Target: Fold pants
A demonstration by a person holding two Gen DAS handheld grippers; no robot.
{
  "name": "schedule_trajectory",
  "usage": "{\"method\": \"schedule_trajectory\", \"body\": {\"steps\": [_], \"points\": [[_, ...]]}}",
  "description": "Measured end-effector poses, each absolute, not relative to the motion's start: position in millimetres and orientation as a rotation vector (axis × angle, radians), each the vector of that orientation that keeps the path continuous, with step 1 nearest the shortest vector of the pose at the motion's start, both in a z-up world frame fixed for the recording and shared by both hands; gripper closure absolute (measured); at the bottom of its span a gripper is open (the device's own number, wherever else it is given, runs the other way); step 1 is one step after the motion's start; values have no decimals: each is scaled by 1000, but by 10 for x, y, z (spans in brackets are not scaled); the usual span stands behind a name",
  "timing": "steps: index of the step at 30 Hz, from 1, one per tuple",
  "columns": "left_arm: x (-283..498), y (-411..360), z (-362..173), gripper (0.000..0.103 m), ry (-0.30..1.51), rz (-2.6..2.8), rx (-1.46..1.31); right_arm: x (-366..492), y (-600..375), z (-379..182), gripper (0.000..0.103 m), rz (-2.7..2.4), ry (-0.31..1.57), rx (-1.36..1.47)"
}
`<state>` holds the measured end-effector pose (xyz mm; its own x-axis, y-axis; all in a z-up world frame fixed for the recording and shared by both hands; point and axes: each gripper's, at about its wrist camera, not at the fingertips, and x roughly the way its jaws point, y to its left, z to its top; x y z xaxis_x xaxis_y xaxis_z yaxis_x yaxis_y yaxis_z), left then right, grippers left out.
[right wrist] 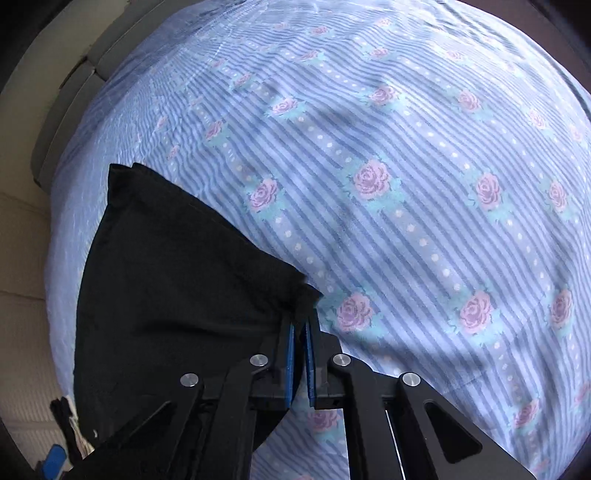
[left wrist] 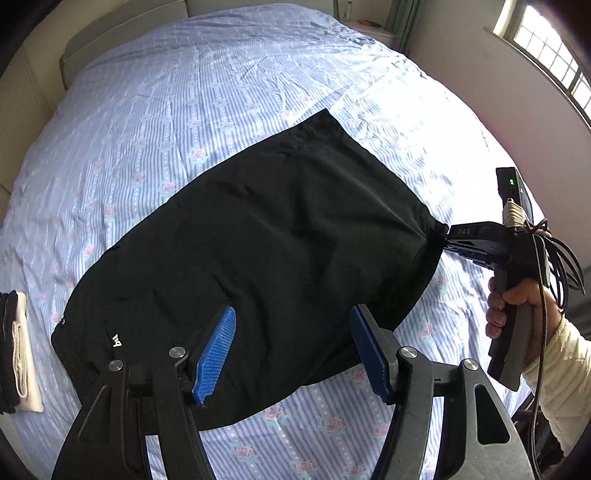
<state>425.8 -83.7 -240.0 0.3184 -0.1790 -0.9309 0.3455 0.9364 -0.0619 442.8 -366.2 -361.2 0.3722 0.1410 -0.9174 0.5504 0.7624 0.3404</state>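
Note:
Black pants (left wrist: pixel 258 240) lie folded and flat on a blue striped bed sheet with pink roses (left wrist: pixel 184 92). My left gripper (left wrist: pixel 293 354) stands open above the pants' near edge, its blue pads (left wrist: pixel 218 354) wide apart with only flat cloth below them. My right gripper (left wrist: pixel 448 236), held by a hand (left wrist: pixel 509 306) in a cream sleeve, pinches the pants' right-hand corner, and the cloth puckers toward it. In the right wrist view the right gripper (right wrist: pixel 301 317) is shut on that bunched corner of the pants (right wrist: pixel 177 277), over the sheet (right wrist: pixel 406 184).
A small stack of folded black and cream clothes (left wrist: pixel 14 350) sits at the bed's left edge. A padded bed frame (left wrist: pixel 122 33) runs along the far side, with a bedside stand (left wrist: pixel 369 26) beyond. A window (left wrist: pixel 546 48) is at the upper right.

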Motion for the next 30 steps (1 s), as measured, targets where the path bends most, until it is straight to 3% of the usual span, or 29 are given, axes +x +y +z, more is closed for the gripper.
{"method": "schedule_trajectory", "body": {"steps": [7,8,10,12,20,30], "points": [[4223,-751,-2452,39,1209,-287,159,4443,-3661,-3454,94,-325,1192,524],[4212,-730,-2445,39,1204,-282,160,4435,-3663,-3447,87,-333,1195,520],[4188,-657,-2426,36,1193,-259,163,4351,-3679,-3390,48,-345,1216,508],[4148,-515,-2401,34,1181,-234,146,4223,-3650,-3214,37,-388,1188,465],[3854,488,-2409,30,1195,-105,9,3878,-2909,-2304,36,-262,1106,229],[3656,1786,-2579,21,1193,-46,-46,3890,-1368,-2097,34,17,1160,162]]}}
